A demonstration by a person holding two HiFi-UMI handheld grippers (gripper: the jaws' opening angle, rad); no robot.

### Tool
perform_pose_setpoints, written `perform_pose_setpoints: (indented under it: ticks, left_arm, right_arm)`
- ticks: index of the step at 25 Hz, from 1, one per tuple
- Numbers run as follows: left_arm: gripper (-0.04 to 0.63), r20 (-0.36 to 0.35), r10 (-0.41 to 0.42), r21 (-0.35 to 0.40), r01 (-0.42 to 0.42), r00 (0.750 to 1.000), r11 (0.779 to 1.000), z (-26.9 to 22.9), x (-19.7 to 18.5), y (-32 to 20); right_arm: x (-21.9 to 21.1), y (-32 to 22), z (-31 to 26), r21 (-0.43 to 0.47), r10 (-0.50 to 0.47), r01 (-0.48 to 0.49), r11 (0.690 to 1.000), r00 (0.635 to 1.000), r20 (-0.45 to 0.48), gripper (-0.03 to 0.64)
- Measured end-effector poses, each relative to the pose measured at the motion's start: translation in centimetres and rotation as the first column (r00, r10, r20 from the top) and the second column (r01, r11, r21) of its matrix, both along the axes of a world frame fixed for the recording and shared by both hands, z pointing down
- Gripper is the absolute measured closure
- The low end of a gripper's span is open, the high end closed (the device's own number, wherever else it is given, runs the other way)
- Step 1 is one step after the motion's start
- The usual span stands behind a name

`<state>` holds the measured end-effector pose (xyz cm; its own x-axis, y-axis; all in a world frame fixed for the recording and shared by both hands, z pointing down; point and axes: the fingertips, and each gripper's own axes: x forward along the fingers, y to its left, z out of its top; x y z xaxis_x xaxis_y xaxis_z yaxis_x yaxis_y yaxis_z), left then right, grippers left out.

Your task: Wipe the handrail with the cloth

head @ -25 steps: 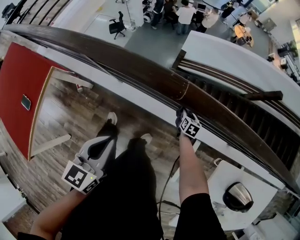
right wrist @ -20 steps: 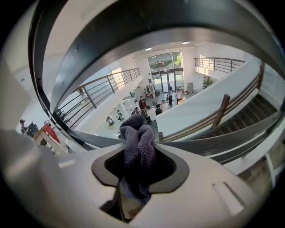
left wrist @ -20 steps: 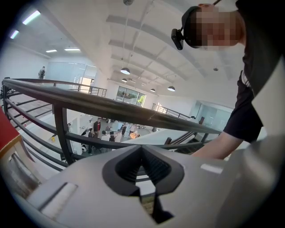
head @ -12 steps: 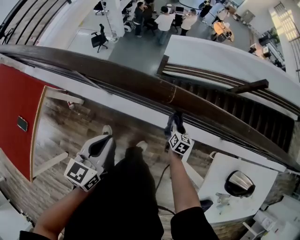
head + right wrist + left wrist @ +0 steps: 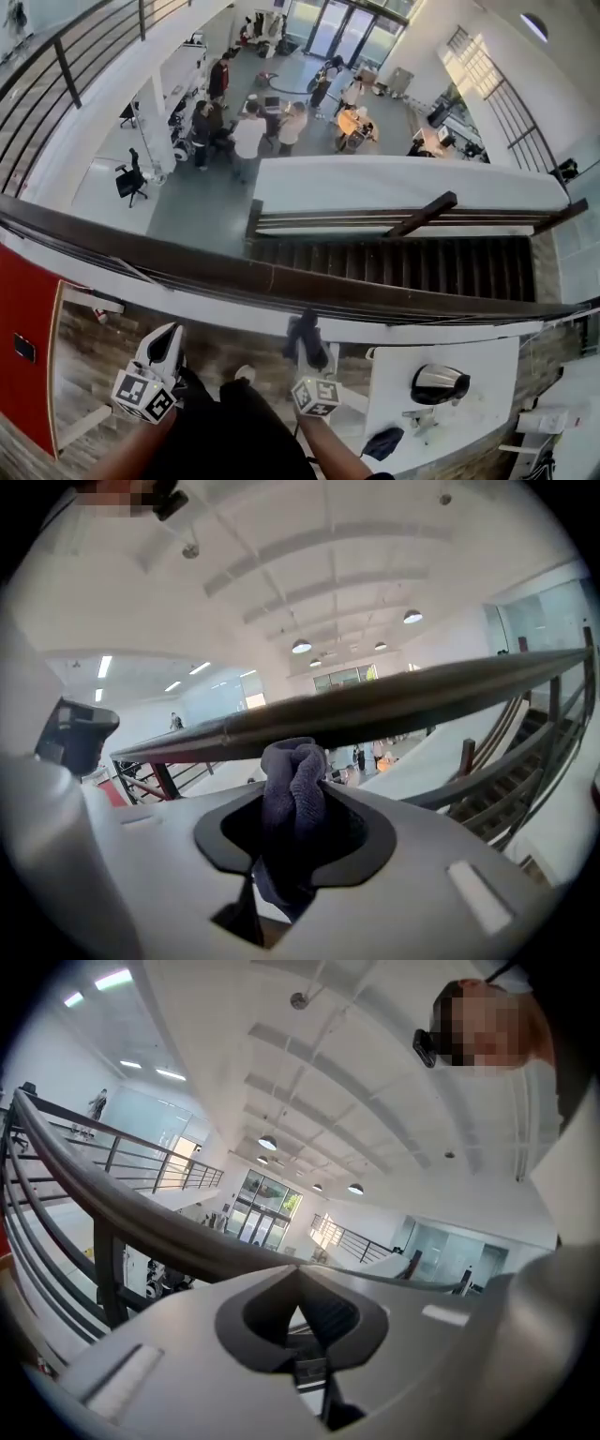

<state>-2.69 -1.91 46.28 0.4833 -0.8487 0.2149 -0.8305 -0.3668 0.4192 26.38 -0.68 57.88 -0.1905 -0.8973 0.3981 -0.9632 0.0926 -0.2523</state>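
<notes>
Moved: right tongs have backed off the handrail toward the person. A second ago their marker cube sat up against the rail, now it sits clear below it. Head camera has also pitched up.
Right tongs: clamped on a bunched dark cloth, with the wad sticking out past the tips.
Left tongs: closed, nothing between them, held low and off to the left, away from the rail.
Cloth vs rail: rail lies straight ahead of the right tongs and just above the wad. Contact can't be confirmed; it looks just short.
Rail axis: runs left-right across the person, crosswise to where the tongs point.
Nearer hand: right, clearly.
Next move (my read): push the wad forward and up onto the rail, then slide along its length, not across it.
Risk: wad loosening in the clamp under drag.
</notes>
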Motion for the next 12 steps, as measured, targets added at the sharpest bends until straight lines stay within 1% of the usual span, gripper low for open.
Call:
perform_pose_setpoints:
  ticks: [2, 4, 6, 7, 10, 12]
  left_arm:
    - [0.597, -0.016, 0.018, 0.004, -0.018, 1.0, 1.0, -0.2, 0.3, -0.5]
    - [0.597, -0.047, 0.042, -0.005, -0.043, 0.998, 0.999, 0.0, 1.2, 0.0]
    - [0.598, -0.046, 0.058, -0.004, -0.058, 0.997, 0.998, 0.0, 1.6, 0.6]
    - [0.597, -0.037, 0.058, 0.005, -0.058, 0.998, 0.998, -0.1, 1.7, 0.6]
    - [0.597, -0.027, 0.035, 0.076, -0.032, 0.999, 0.997, -0.8, 1.8, 0.0]
    - [0.597, -0.026, 0.038, 0.135, -0.034, 0.999, 0.99, -1.7, 2.5, -0.1]
  right_arm:
    - [-0.3, 0.6, -2.4, 0.046, -0.003, 0.003, 0.999, 1.0, -0.009, 0.505]
    - [-0.1, 1.6, -3.8, 0.05, 0.004, -0.004, 0.999, 1.0, 0.005, 0.505]
    - [-0.2, 2.3, -5.3, 0.064, 0.01, -0.01, 0.998, 1.0, 0.003, 0.505]
    - [-0.4, 2.5, -6.3, 0.089, 0.007, -0.006, 0.996, 1.0, -0.012, 0.505]
    - [-0.9, 2.5, -9.0, 0.181, -0.008, 0.022, 0.983, 0.997, -0.075, 0.505]
    - [-1.0, 2.5, -9.8, 0.211, -0.015, 0.035, 0.977, 0.995, -0.095, 0.505]
